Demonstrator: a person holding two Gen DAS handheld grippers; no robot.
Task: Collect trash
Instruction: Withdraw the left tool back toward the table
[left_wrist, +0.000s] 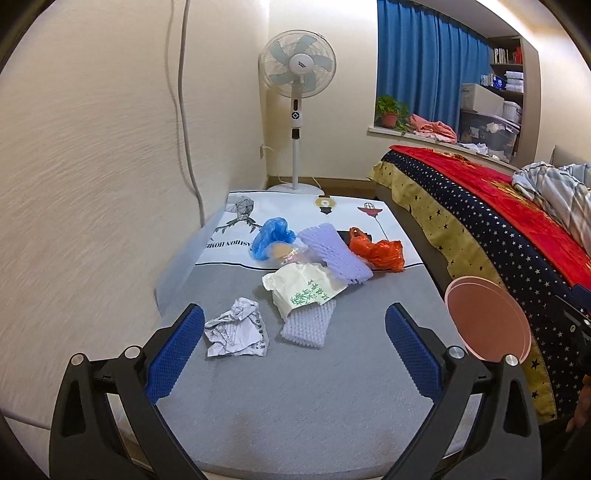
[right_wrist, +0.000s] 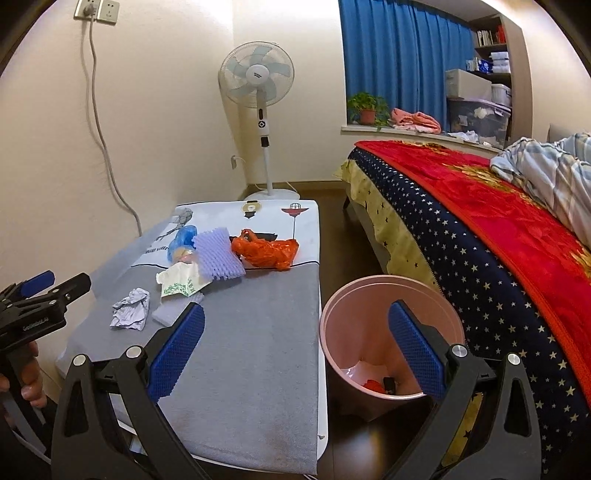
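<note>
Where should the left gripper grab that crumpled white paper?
Grip the crumpled white paper across its raised top ridge, coming from above with the left gripper open wide. It lies loose on the grey cloth, apart from the foam netting, so both fingers likely have room.

Pink bin (left_wrist: 487, 317) mostly cut off behind right finger; bin contents (right_wrist: 369, 376) indistinct.

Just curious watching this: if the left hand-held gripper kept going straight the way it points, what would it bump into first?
Probably the white foam net on the grey table, lying ahead between the open fingers of the left hand-held gripper; depth is uncertain.
</note>
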